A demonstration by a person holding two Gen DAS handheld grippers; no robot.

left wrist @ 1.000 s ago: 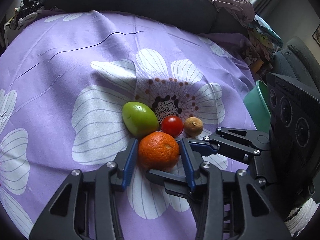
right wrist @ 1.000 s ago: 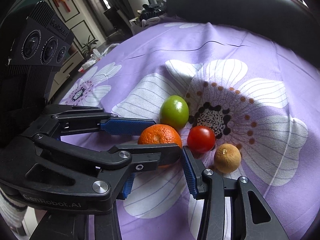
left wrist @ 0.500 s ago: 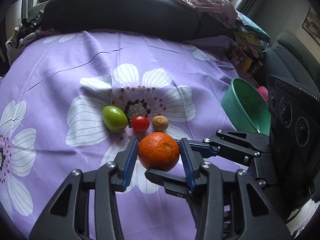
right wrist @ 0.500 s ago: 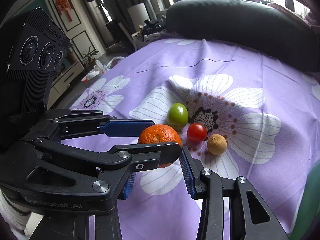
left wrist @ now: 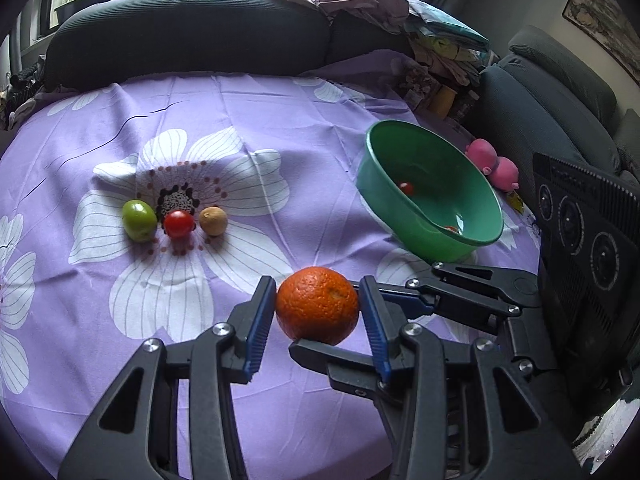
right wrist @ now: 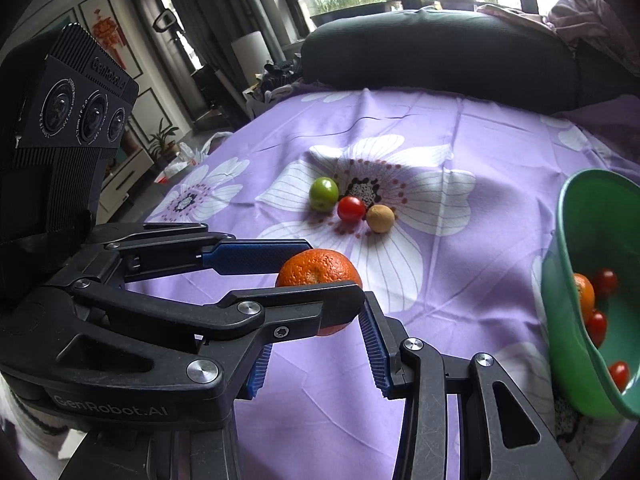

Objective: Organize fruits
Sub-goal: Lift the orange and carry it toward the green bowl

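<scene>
We have the orange (left wrist: 317, 304) lifted clear of the purple flowered cloth (left wrist: 248, 112) on the desk, pinched between the blue pads of the left tool (left wrist: 317, 322) and the right tool (right wrist: 316, 344) at once, both clamped on it. With two tools sharing one round fruit, we judge that any uneven pull could squeeze it out or roll it loose before it reaches the tilted green bowl (left wrist: 404, 208) to the right. On the cloth we count three: one green fruit (left wrist: 139, 220), one cherry tomato (left wrist: 178, 223), one small tan fruit (left wrist: 213, 221). In the bowl we count four cherry tomatoes and one orange.
</scene>
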